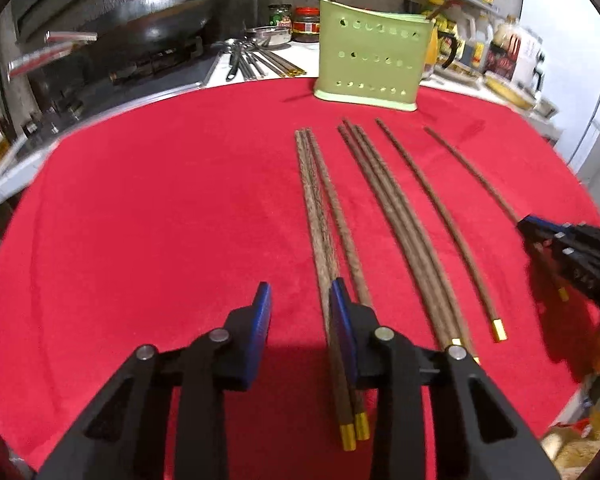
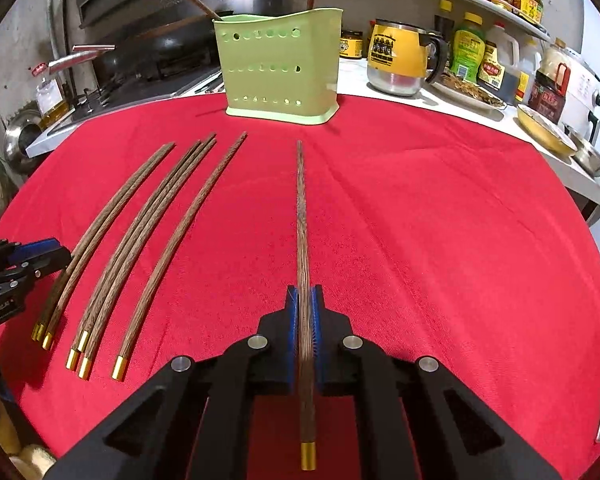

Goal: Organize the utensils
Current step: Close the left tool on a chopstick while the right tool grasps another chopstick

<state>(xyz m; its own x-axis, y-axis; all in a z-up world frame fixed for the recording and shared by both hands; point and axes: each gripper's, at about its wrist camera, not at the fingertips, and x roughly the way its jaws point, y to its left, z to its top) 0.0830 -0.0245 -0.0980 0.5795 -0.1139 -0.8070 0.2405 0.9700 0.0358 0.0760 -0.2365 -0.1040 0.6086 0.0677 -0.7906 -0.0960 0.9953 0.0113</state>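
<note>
A red cloth [image 1: 160, 220] covers the table, and wooden chopsticks with gold caps lie on it in rows. My left gripper [image 1: 300, 308] is open low over the near end of the leftmost bundle of three [image 1: 320, 216]; the sticks run just inside its right pad [image 1: 342, 312] and the left pad stands clear of them. My right gripper [image 2: 304, 308] is shut on a single chopstick [image 2: 302, 208], which points away toward the green perforated holder [image 2: 282, 68]. A second bundle [image 1: 392, 208] and one lone stick [image 1: 440, 216] lie between the two grippers. Two chopsticks stand in the holder.
Behind the cloth, a white counter holds a yellow mug [image 2: 396, 56], sauce bottles [image 2: 466, 48], jars and a yellow dish [image 2: 544, 128]. A wok [image 1: 168, 28] sits on the stove at the back left. Metal utensils [image 1: 252, 64] lie beside it.
</note>
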